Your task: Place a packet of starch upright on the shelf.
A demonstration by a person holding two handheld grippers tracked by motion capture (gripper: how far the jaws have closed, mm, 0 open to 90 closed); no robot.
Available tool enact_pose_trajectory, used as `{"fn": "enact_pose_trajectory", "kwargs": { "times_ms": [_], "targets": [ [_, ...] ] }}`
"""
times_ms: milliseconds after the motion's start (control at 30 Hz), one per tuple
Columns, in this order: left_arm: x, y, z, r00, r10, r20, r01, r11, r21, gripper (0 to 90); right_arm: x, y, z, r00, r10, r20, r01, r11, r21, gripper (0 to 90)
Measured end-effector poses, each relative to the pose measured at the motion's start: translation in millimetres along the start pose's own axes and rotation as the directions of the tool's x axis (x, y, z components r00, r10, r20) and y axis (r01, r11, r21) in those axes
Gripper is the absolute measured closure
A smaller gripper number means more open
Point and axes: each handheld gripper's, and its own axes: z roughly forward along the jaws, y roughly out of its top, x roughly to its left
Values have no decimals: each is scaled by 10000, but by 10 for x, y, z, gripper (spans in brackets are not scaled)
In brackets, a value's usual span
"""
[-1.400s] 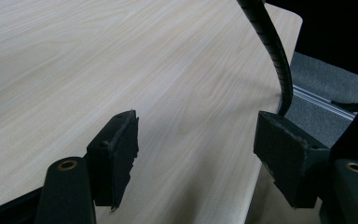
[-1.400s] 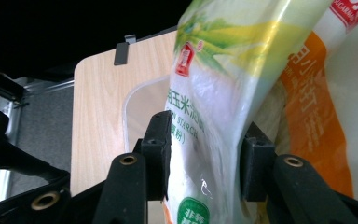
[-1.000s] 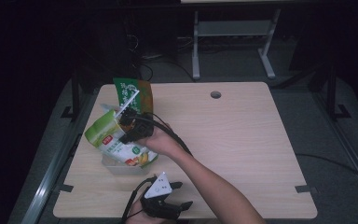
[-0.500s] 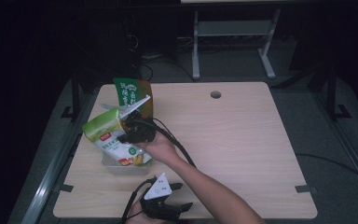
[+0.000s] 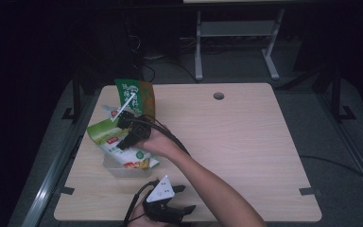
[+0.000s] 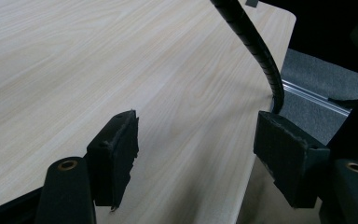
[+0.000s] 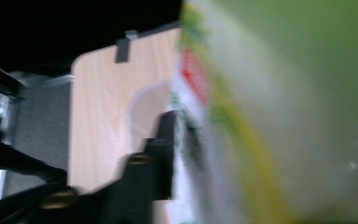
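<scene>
The right gripper (image 5: 131, 134) was easing its jaws apart around the snack bag (image 5: 123, 150) over the clear tub (image 5: 116, 169) — a light, soft, crinkly, slippery bag, best pinched at its flat top edge — while the left gripper (image 5: 168, 208) rested open.

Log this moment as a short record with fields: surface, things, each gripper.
surface: wooden table
things: light green snack bag lying tilted on a clear tub; dark green bag upright behind
right gripper: at the light green bag, jaws just been opening, bag beside one jaw, grip unclear
left gripper: open, nothing between jaws, near table's front edge
</scene>
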Motion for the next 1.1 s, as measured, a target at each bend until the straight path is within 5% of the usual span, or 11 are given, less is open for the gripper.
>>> {"fn": "enact_pose_trajectory", "kwargs": {
  "times_ms": [133, 267, 433, 600, 800, 933, 1100],
  "targets": [
    [3, 1, -4, 10000, 18, -9, -18, 10000, -14, 302, 49, -11, -29, 9999, 91, 120, -89, 9999, -117, 852],
    [-4, 6, -2, 9999, 116, -9, -116, 9999, 72, 302, 92, -81, -138, 9978, 580, 320, -547, 9937, -974, 868],
    [-29, 3, 11, 10000, 73, 53, -73, 10000, 11, 302, 126, -148, -227, 9913, 1280, 298, -1179, 9664, -2284, 876],
    [-35, -2, 7, 9999, 116, 9, -116, 9999, -38, 302, 126, -233, -93, 9871, 1594, 149, -1495, 9508, -2714, 880],
    [-36, -4, -3, 9998, 194, 41, -194, 9998, 55, 303, 102, -319, 20, 9900, 1362, 363, -1225, 9586, -2570, 846],
    [-36, -5, 0, 9998, 186, 25, -186, 9998, 43, 302, 110, -329, -96, 9928, 804, 886, -611, 9774, -2025, 698],
    [-44, -3, 32, 9997, 219, 67, -220, 9997, 112, 302, 78, -444, -198, 9954, 373, 886, -261, 9919, -1244, 771]
  ]
}}
